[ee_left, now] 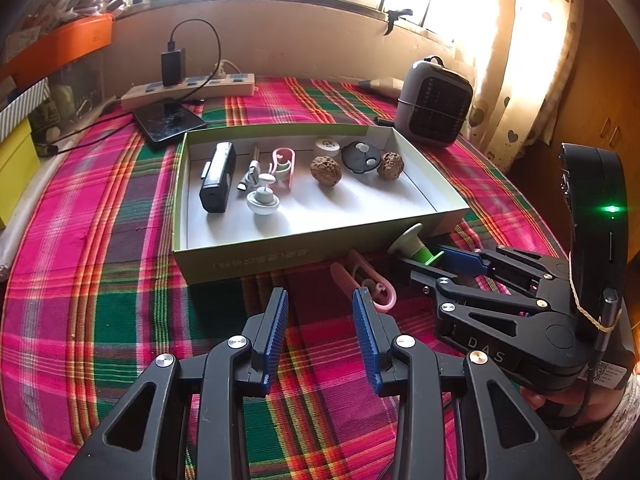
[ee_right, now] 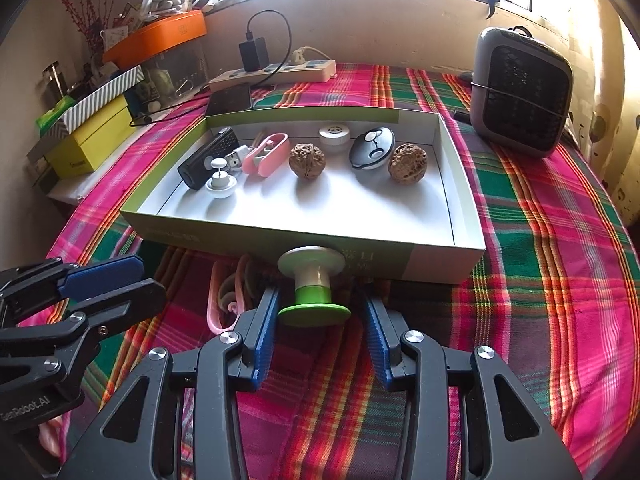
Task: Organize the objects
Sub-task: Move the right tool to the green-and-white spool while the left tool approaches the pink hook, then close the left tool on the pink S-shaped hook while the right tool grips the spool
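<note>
Because the green spool (ee_right: 313, 293) lies outside the box (ee_right: 440, 258), your right tongs (ee_right: 320, 295) straddle it unclenched, and your left tongs (ee_left: 320, 295) wait released.

The left hand-held gripper (ee_left: 320, 308) hovers with jaws apart, while the right hand-held gripper (ee_right: 320, 312) angles downward, jaws parted.

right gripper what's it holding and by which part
Nothing gripped yet: the right gripper brackets the green flange of the spool, but a gap shows beside one pad. The left gripper is open and empty.
</note>
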`<action>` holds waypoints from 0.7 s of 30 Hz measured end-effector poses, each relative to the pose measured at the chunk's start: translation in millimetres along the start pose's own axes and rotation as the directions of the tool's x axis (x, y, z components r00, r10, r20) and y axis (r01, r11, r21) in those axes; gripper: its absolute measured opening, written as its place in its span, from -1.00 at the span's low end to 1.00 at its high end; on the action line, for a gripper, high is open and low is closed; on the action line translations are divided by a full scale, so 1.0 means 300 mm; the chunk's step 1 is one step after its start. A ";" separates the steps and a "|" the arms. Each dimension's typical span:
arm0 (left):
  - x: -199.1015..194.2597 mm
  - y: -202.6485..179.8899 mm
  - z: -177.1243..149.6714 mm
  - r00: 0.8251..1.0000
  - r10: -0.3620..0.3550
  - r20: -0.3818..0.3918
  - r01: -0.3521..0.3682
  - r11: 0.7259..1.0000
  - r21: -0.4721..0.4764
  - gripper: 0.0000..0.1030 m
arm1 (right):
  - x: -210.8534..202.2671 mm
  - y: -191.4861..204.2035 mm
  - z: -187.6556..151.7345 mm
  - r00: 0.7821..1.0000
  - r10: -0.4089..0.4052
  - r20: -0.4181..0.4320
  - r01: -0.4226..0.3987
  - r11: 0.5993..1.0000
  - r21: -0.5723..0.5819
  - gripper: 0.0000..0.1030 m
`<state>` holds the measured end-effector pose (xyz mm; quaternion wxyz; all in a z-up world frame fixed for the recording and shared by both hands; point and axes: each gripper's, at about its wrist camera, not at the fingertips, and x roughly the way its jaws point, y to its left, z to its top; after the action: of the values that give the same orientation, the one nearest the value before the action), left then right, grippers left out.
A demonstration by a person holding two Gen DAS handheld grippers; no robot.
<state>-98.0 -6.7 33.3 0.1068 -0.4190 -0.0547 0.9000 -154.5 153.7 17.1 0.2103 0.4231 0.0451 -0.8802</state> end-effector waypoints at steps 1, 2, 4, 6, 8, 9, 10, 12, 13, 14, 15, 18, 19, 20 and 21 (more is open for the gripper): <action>0.002 -0.005 0.001 1.000 -0.004 -0.002 0.004 1.000 0.001 -0.38 | -0.002 -0.002 -0.001 1.000 -0.005 0.002 0.005 1.000 0.000 -0.32; 0.005 -0.011 0.003 1.000 -0.006 -0.004 0.006 1.000 0.004 -0.38 | -0.004 -0.005 -0.002 1.000 -0.010 0.002 0.010 1.000 0.001 -0.32; 0.010 -0.023 0.006 1.000 -0.006 -0.007 0.006 1.000 0.011 -0.38 | -0.008 -0.013 -0.005 1.000 -0.004 0.002 0.004 1.000 0.007 -0.32; 0.014 -0.030 0.008 1.000 -0.006 -0.011 0.006 1.000 0.014 -0.37 | -0.014 -0.022 -0.009 1.000 -0.002 0.004 0.002 1.000 0.013 -0.32; 0.023 -0.037 0.011 1.000 -0.006 -0.018 0.006 1.000 0.011 -0.36 | -0.019 -0.032 -0.013 1.000 -0.003 0.005 0.003 1.000 0.018 -0.32; 0.027 -0.041 0.013 1.000 -0.006 -0.022 0.006 1.000 0.009 -0.33 | -0.021 -0.038 -0.014 1.000 -0.003 0.005 0.003 1.000 0.021 -0.32; 0.029 -0.043 0.013 1.000 -0.004 -0.023 0.004 1.000 0.006 -0.31 | -0.021 -0.043 -0.016 1.000 -0.003 0.004 0.003 1.000 0.026 -0.32; 0.032 -0.051 0.017 1.000 -0.006 -0.023 0.006 1.000 0.004 -0.30 | -0.027 -0.054 -0.021 1.000 -0.001 0.005 0.001 0.999 0.036 -0.32; 0.034 -0.055 0.019 1.000 -0.007 -0.024 0.007 1.000 0.005 -0.28 | -0.030 -0.058 -0.024 1.000 -0.001 0.007 0.000 0.999 0.039 -0.32; 0.037 -0.059 0.020 1.000 -0.005 -0.025 0.005 1.000 0.006 -0.27 | -0.033 -0.063 -0.026 1.000 0.000 0.009 0.000 0.999 0.043 -0.32; 0.039 -0.063 0.020 1.000 -0.005 -0.027 0.006 1.000 0.007 -0.27 | -0.035 -0.068 -0.028 1.000 0.000 0.009 0.000 0.999 0.046 -0.32; 0.044 -0.076 0.021 0.999 -0.008 -0.031 0.008 1.000 0.006 -0.27 | -0.040 -0.081 -0.032 1.000 0.005 0.012 -0.006 0.998 0.056 -0.32; 0.046 -0.080 0.021 0.999 -0.002 -0.033 0.002 1.000 0.006 -0.27 | -0.042 -0.086 -0.034 1.000 0.006 0.013 -0.007 0.998 0.061 -0.32; 0.048 -0.083 0.022 0.999 0.004 -0.033 -0.003 1.000 0.004 -0.26 | -0.043 -0.090 -0.035 1.000 0.007 0.013 -0.007 0.998 0.064 -0.32; 0.050 -0.085 0.023 0.999 0.005 -0.033 -0.005 1.000 0.001 -0.26 | -0.044 -0.094 -0.035 1.000 0.007 0.013 -0.008 0.998 0.069 -0.32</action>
<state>-109.0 21.4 31.6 0.1057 -0.4336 -0.0514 0.8934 -151.1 186.3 17.6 0.1993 0.4248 0.0117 -0.8830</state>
